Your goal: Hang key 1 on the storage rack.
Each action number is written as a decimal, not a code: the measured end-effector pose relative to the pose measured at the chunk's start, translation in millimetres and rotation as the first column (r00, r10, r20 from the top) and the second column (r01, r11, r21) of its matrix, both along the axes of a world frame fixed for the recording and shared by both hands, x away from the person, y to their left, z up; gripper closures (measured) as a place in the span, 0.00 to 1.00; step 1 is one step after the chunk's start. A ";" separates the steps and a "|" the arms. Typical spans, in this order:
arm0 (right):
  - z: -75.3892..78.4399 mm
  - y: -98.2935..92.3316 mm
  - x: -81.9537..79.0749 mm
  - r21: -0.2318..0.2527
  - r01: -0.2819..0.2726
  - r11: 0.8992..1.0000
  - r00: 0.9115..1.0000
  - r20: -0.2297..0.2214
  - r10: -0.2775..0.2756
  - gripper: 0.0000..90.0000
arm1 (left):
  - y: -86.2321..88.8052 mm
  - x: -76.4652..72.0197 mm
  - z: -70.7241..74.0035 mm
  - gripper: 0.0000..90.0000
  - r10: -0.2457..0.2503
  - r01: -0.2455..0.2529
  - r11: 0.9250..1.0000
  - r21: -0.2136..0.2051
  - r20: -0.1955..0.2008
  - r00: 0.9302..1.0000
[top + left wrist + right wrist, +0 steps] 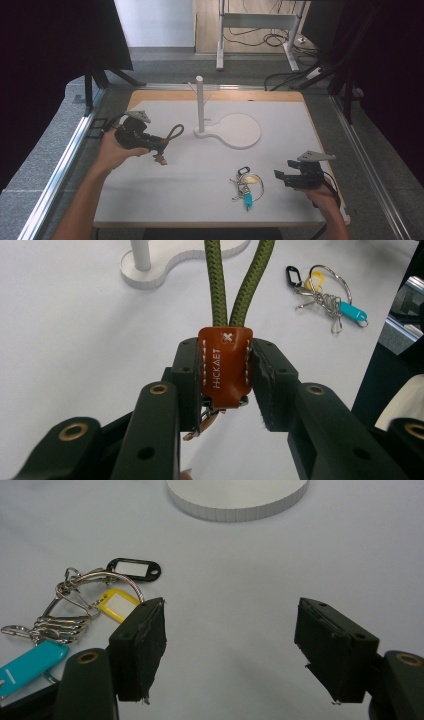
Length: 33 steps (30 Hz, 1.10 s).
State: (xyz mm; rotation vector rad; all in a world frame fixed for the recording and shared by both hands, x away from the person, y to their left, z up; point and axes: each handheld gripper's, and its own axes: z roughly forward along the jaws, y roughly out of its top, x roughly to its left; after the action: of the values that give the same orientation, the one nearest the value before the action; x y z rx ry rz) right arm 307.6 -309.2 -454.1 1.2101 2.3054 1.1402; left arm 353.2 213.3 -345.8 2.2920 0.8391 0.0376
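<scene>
My left gripper pinches the rope keyring by its tab, loop free for the stand; right fingers wide, idle.

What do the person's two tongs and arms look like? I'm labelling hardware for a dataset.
Both the left tongs and right tongs are black, blocky two-jaw tools, each topped by a grey three-cornered plate. The gripper views show dark padded jaw blocks on arms with brass-coloured rivets and small screw holes. A black cable trails from the right one. The forearms are bare, with no sleeves in the high view.

White stand and key bunch
</scene>
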 end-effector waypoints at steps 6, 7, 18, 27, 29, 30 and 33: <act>-1.2 0.7 0.5 -0.004 -0.004 1.000 1.000 -0.007 0.004 0.32 | -0.9 5.8 5.1 0.74 0.004 -0.004 1.000 -0.012 0.000 1.000; -1.5 1.0 0.6 -0.004 -0.004 1.000 1.000 -0.008 0.004 0.32 | -0.8 7.0 6.0 0.74 0.001 -0.001 1.000 -0.013 0.001 1.000; -1.9 -0.2 0.8 -0.005 -0.002 1.000 1.000 -0.011 0.002 0.32 | -0.7 17.0 10.5 0.74 0.022 -0.022 0.999 -0.029 0.001 1.000; -2.6 -0.3 1.1 -0.008 -0.004 1.000 1.000 -0.012 0.004 0.32 | -2.6 26.8 12.2 0.74 0.021 -0.021 0.999 -0.040 -0.002 1.000; -2.7 -0.7 1.2 -0.010 -0.004 1.000 1.000 -0.011 0.004 0.32 | -2.5 28.4 13.2 0.74 0.019 -0.019 0.999 -0.040 -0.002 1.000; -2.6 -0.8 1.2 -0.009 -0.004 1.000 1.000 -0.013 0.004 0.32 | -3.1 28.7 13.5 0.74 0.026 -0.026 0.998 -0.049 -0.003 1.000; -1.4 0.2 0.5 -0.001 -0.010 1.000 1.000 -0.011 0.010 0.32 | -2.7 30.5 15.3 0.74 0.022 -0.022 0.999 -0.048 -0.001 1.000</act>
State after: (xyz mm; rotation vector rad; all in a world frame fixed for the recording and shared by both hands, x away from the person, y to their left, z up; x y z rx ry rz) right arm 308.1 -309.0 -455.5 1.2085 2.3229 1.1382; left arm 383.7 210.6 -330.5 2.2386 0.8565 0.0265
